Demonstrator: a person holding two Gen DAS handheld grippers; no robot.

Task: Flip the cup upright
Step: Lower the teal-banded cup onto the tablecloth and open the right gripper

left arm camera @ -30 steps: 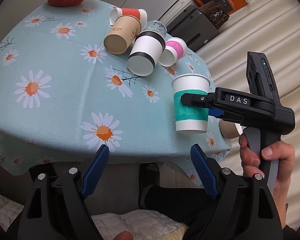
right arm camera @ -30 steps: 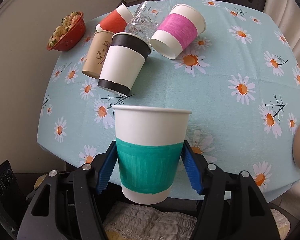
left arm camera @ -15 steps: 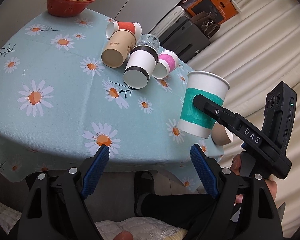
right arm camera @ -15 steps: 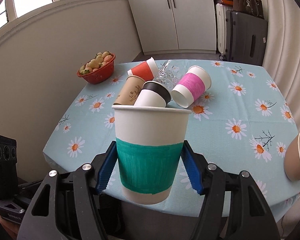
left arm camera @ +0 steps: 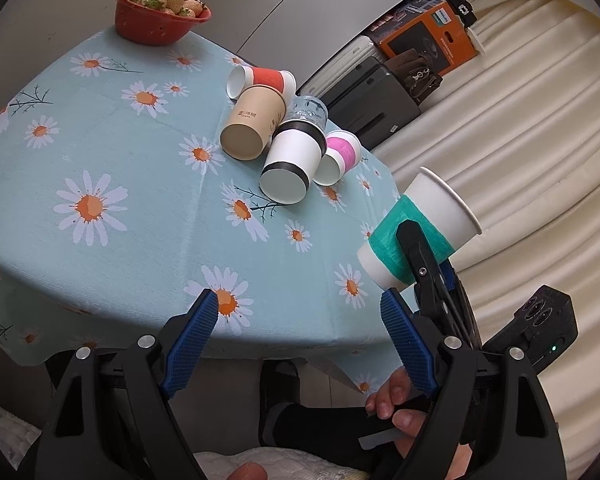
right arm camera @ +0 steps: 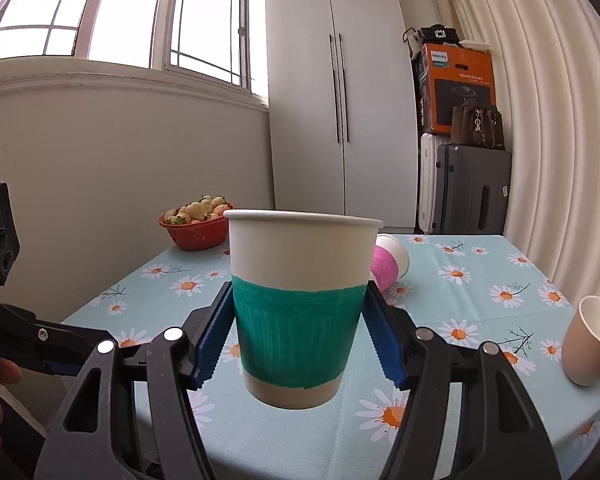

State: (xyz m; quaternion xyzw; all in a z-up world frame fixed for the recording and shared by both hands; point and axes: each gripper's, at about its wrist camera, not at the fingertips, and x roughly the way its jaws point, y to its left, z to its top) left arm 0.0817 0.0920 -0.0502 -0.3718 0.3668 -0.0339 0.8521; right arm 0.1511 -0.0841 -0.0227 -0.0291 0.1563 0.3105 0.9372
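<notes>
My right gripper [right arm camera: 298, 344] is shut on a white paper cup with a green band [right arm camera: 300, 304]. It holds the cup mouth-up in the air, above the near edge of the table. In the left wrist view the same cup [left arm camera: 418, 232] hangs past the table's right edge, tilted with its mouth toward the upper right, and the right gripper [left arm camera: 416, 256] clamps its green band. My left gripper [left arm camera: 300, 336] is open and empty, low in front of the table's near edge.
The round table [left arm camera: 100, 160] has a blue daisy cloth. Several cups lie on their sides at its far side: tan [left arm camera: 252, 128], black-banded [left arm camera: 294, 164], pink [left arm camera: 338, 156], red [left arm camera: 260, 80]. A beige cup [right arm camera: 588, 344] leans at right. A red strawberry bowl [left arm camera: 160, 12] stands at the back.
The right gripper has lifted the green cup off the table and swung back, level, toward the near edge. In the left wrist view the cup has moved right and tilted.
</notes>
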